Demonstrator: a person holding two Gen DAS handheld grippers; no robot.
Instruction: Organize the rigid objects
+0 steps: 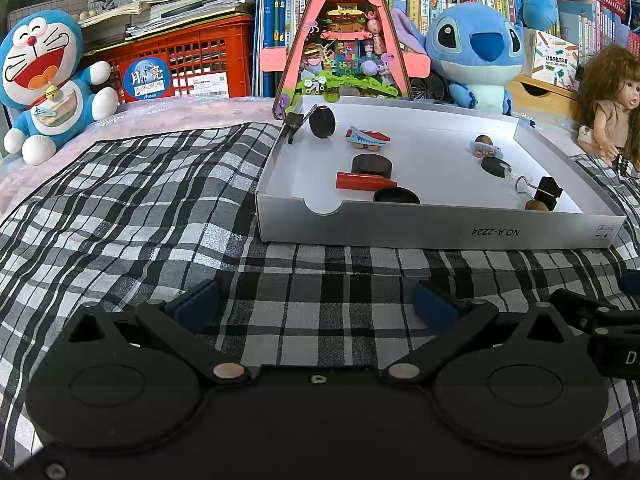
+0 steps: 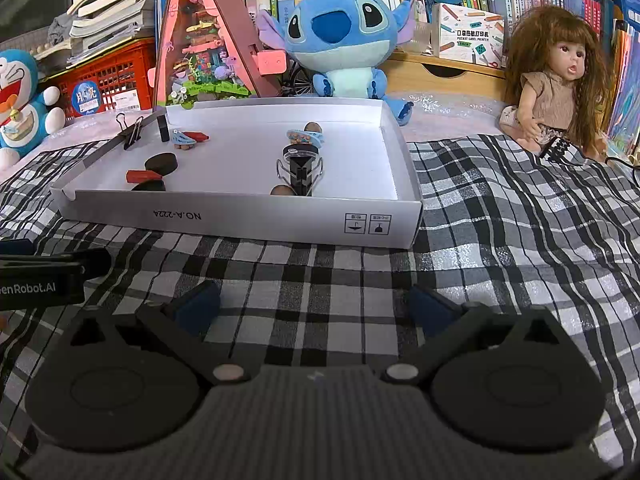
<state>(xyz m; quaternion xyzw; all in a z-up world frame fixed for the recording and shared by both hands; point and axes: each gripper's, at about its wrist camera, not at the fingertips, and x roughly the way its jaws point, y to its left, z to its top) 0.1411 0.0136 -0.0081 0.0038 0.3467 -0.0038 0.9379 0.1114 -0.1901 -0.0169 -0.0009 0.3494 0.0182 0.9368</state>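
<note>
While both tongs, left (image 1: 316,300) and right (image 2: 314,304), gape empty over checked cloth (image 1: 140,200), round black discs (image 1: 372,164) lie in the white cardboard tray (image 1: 440,232).

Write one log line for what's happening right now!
left gripper: open, empty | right gripper: open, empty | white box: holds small items

The left gripper (image 1: 316,304) and right gripper (image 2: 314,304) are matte black, with blue-padded jaws and silver pivot screws.
</note>
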